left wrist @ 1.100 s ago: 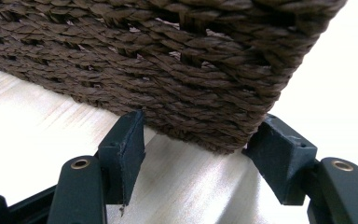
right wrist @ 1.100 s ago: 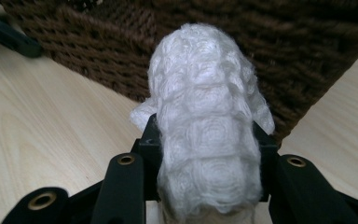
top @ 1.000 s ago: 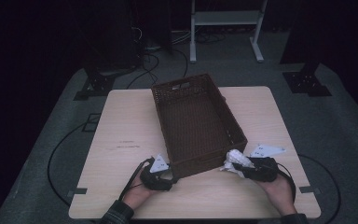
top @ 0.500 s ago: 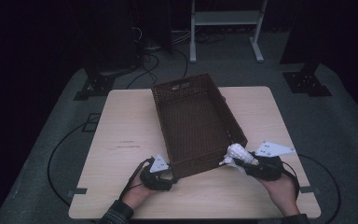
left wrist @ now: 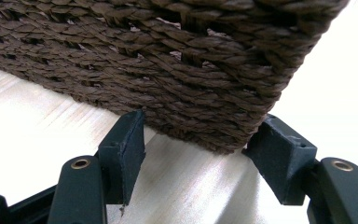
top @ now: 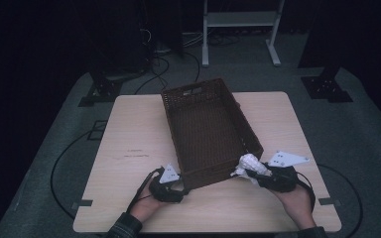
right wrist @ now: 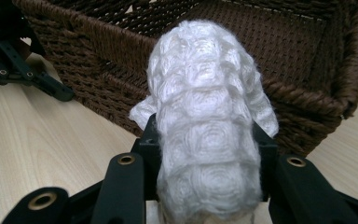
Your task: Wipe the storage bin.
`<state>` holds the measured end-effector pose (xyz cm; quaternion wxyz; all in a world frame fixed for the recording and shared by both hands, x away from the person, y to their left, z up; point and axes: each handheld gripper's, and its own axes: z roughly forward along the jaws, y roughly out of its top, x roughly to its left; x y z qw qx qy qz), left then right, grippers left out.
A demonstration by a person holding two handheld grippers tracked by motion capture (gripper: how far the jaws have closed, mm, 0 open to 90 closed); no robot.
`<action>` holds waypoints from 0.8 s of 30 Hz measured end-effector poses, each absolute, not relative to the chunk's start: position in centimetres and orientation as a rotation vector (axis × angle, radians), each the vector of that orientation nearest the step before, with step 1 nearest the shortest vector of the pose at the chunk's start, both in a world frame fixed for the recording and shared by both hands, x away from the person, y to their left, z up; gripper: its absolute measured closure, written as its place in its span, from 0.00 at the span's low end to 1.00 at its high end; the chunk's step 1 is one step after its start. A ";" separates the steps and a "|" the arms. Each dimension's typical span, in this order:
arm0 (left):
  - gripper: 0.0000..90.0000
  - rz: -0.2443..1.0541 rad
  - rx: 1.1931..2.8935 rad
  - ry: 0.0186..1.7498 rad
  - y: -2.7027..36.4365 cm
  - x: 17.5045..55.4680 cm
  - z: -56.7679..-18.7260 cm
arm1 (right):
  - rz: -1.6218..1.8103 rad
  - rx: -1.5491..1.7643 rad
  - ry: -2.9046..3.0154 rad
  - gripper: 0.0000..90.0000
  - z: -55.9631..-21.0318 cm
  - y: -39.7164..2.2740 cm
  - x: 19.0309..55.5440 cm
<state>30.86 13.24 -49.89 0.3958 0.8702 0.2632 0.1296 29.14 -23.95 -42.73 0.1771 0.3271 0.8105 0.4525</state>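
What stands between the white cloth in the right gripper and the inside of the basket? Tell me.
Only the basket's near wall. The right gripper, shut on the white cloth, holds it just outside the near corner, with its top about level with the rim. Past that rim, the woven floor lies bare.

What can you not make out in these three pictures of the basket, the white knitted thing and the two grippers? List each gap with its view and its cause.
- White knitted thing: its lower end, right gripper view, cut off by the bottom edge.
- Basket: its inside and rim, left gripper view; the near corner's wall hides them.
- Left gripper: whether its pads touch the basket, high view, too small.
- Right gripper: its fingertips, high view, wrapped by the white knitted thing.
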 end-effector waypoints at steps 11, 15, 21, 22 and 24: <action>0.40 0.329 2.206 0.667 13.2 30.9 -49.9 | 1.250 0.960 2.349 0.66 -44.4 -23.7 29.7; 0.40 0.329 2.206 0.668 13.2 30.9 -49.9 | 1.231 0.981 2.381 0.66 -45.2 -23.5 29.9; 0.40 0.329 2.206 0.667 13.2 30.9 -49.9 | 1.191 0.991 2.428 0.66 -46.3 -23.1 30.2; 0.40 0.329 2.205 0.668 13.2 30.9 -49.9 | 1.185 1.004 2.440 0.66 -46.5 -23.1 30.3; 0.40 0.329 2.206 0.667 13.2 30.9 -49.9 | 1.163 1.013 2.458 0.66 -46.9 -23.0 30.4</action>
